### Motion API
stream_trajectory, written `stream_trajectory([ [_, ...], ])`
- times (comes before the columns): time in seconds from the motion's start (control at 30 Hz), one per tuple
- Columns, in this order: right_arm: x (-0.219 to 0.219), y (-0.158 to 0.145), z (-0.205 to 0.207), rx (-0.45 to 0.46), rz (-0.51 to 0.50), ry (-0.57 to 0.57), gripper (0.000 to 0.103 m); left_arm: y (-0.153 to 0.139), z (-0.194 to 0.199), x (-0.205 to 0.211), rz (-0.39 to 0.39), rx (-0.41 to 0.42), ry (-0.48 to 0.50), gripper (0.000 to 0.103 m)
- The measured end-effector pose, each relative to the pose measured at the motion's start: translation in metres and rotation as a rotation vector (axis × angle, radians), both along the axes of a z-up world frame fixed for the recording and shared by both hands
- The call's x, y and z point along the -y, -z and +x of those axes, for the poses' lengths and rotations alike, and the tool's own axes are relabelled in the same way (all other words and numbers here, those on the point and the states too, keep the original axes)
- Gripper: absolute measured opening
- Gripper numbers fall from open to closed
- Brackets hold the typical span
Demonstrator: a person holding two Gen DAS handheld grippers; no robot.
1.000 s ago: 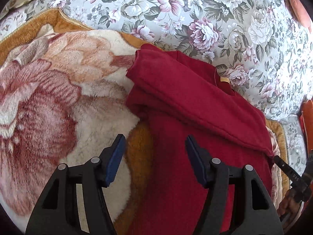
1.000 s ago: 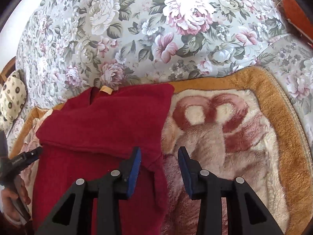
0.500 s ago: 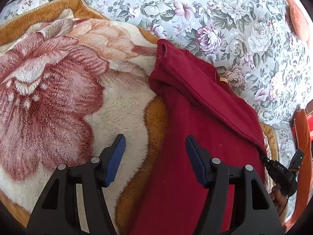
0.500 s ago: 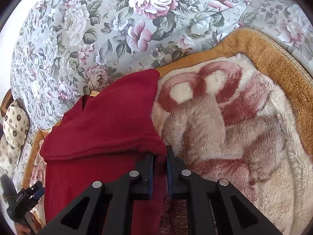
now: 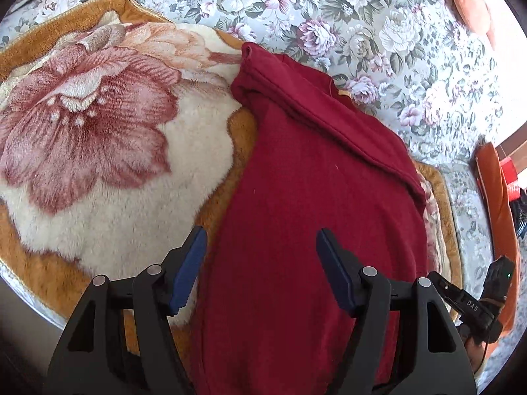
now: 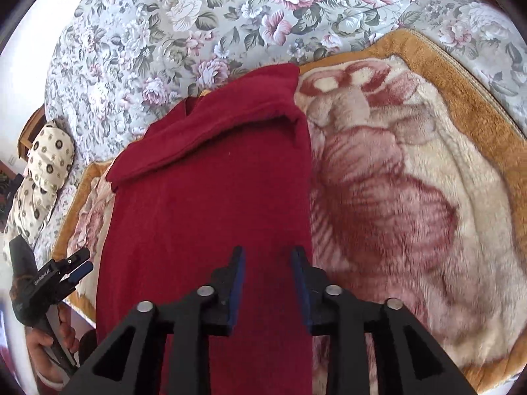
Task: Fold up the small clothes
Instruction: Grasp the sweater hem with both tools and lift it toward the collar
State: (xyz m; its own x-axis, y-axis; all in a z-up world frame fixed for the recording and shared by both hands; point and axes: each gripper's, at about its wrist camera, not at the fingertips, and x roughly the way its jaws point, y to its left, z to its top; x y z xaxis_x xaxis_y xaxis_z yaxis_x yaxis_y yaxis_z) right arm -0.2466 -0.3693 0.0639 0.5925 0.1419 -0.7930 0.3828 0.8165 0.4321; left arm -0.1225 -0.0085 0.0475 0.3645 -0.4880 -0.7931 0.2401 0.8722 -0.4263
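A dark red garment [image 5: 313,197] lies lengthwise on a plush flower-pattern blanket [image 5: 98,125], its far end folded back in a band. It also shows in the right wrist view [image 6: 204,197]. My left gripper [image 5: 260,270] is open and empty above the garment's near left edge. My right gripper [image 6: 267,283] is open with a narrower gap, above the garment's near right edge, holding nothing. The left gripper also shows at the left edge of the right wrist view [image 6: 75,265].
The blanket [image 6: 411,197] lies on a floral bedspread [image 5: 362,16]. A spotted cream pillow [image 6: 39,177] lies at far left. An orange cushion [image 5: 471,3] and an orange object [image 5: 497,197] lie at the right. The blanket's near edge [image 5: 33,283] is close.
Both grippers have drawn back toward the garment's near end. My right gripper, shut on the folded band's corner half a second ago, has let go and opened.
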Motion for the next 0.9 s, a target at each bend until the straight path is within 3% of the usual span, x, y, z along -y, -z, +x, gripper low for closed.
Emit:
stream_trajectory([
  [0.17, -0.016, 0.012, -0.025, -0.049, -0.007, -0.029, 0.044, 0.015, -0.031, 0.0, 0.091, -0.014, 0.033, 0.073],
  [0.23, -0.017, 0.016, -0.03, -0.028, -0.033, -0.037, 0.031, 0.026, -0.038, 0.005, 0.129, -0.024, 0.059, 0.073],
  [0.27, -0.017, 0.016, -0.031, -0.038, -0.066, -0.043, 0.015, 0.027, -0.043, 0.009, 0.155, 0.015, 0.073, 0.073],
  [0.33, -0.011, 0.014, -0.039, -0.029, -0.05, -0.028, 0.013, 0.026, -0.049, 0.011, 0.187, 0.039, 0.091, 0.073],
  [0.43, -0.01, 0.009, -0.056, -0.038, -0.061, -0.011, 0.012, 0.025, -0.054, 0.004, 0.149, 0.026, 0.089, 0.073],
  [0.53, -0.016, 0.013, -0.076, -0.025, 0.047, -0.051, 0.019, 0.025, -0.059, -0.01, 0.106, 0.005, 0.077, 0.073],
  [0.6, -0.023, 0.019, -0.087, -0.034, 0.079, -0.084, 0.042, 0.027, -0.064, -0.015, 0.094, -0.007, 0.075, 0.073],
  [0.9, -0.041, 0.037, -0.101, -0.034, 0.136, -0.124, 0.043, 0.034, -0.081, -0.011, 0.156, 0.015, 0.097, 0.077],
])
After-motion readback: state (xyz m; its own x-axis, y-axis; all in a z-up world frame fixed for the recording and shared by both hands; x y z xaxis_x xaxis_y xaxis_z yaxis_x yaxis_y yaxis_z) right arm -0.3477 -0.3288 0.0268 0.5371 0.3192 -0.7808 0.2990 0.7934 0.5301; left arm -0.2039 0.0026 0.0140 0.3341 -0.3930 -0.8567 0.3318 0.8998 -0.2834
